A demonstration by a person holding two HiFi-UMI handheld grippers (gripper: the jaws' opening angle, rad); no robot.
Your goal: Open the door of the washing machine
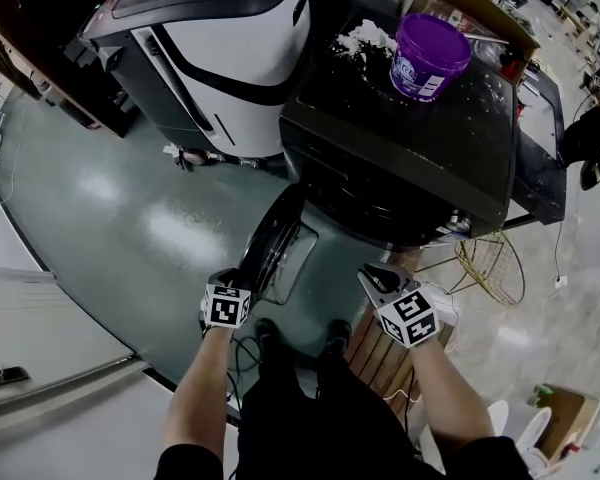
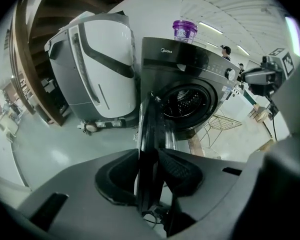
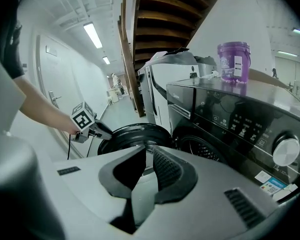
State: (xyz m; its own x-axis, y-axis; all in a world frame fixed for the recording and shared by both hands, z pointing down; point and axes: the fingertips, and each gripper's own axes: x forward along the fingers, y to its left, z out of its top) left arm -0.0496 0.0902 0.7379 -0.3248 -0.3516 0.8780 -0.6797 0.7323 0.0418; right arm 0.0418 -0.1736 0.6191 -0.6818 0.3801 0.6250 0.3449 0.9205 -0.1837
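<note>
The black front-loading washing machine (image 1: 400,158) stands at the centre. Its round door (image 1: 280,238) is swung out to the left, and the drum opening (image 2: 187,101) shows behind it. My left gripper (image 1: 238,273) is at the door's outer edge; in the left gripper view the door (image 2: 150,129) runs edge-on between the pads of this gripper (image 2: 149,171), which press on it. My right gripper (image 1: 372,276) hangs in front of the machine, below its front panel. In its own view the right gripper (image 3: 147,169) has its jaws nearly together with nothing between them, and the door (image 3: 135,134) lies beyond.
A purple tub (image 1: 428,56) stands on the washer's top. A white and grey machine (image 1: 230,58) stands close on the left. A wire basket (image 1: 490,268) lies on the floor at the right, and a cardboard box (image 1: 480,13) sits behind the washer.
</note>
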